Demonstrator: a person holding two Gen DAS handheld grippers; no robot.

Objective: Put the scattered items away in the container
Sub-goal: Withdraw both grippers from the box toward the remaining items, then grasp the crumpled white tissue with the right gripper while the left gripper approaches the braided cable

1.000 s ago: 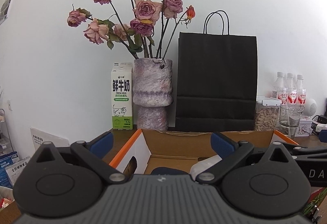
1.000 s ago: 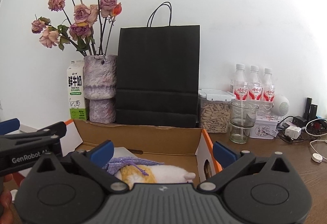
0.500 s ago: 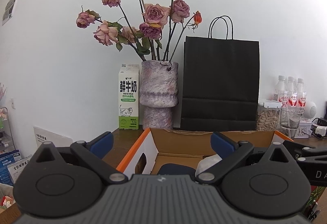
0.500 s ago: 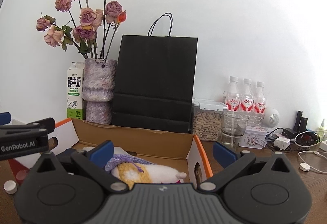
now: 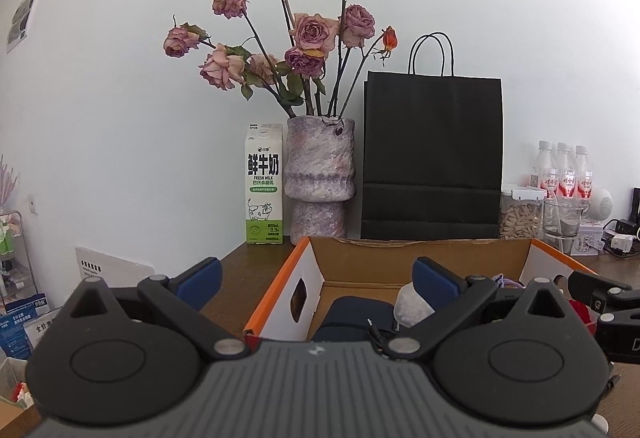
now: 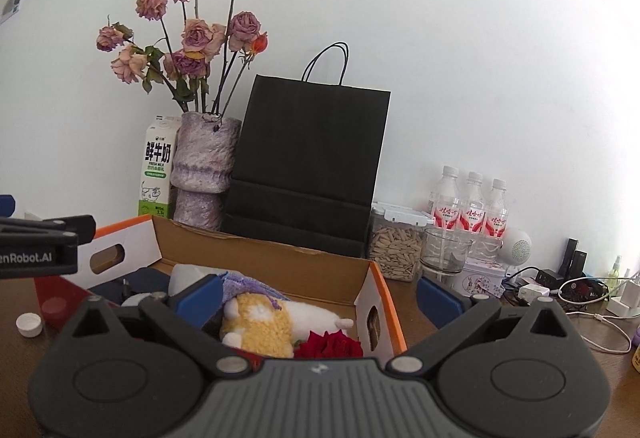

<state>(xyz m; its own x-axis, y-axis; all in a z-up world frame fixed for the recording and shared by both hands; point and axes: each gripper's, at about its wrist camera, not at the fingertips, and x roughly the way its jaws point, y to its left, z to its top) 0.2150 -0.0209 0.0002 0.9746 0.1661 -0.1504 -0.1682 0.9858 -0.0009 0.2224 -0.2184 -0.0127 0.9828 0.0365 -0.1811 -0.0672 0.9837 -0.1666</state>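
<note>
An open cardboard box (image 5: 420,258) with an orange rim stands on the wooden table. In it lie a dark blue item (image 5: 352,312), a white item (image 5: 412,304) and a purple knit piece (image 5: 505,280). My left gripper (image 5: 316,278) hangs open over the box's left wall, holding nothing. In the right wrist view the box (image 6: 260,254) also holds a yellow and white plush toy (image 6: 276,322) and a red rose (image 6: 332,346). My right gripper (image 6: 320,294) is open and empty above the box's right end. The left gripper's body (image 6: 40,242) shows at the left edge.
Behind the box stand a milk carton (image 5: 264,184), a vase of dried roses (image 5: 320,178), a black paper bag (image 5: 432,158), a seed jar (image 6: 394,244), a glass (image 6: 446,252) and three bottles (image 6: 472,204). A white cap (image 6: 29,324) lies left; chargers and cables (image 6: 580,286) lie right.
Both grippers have drawn back and up from the box, so more of its inside shows. The left one also shifted left. Both stayed open and empty.
</note>
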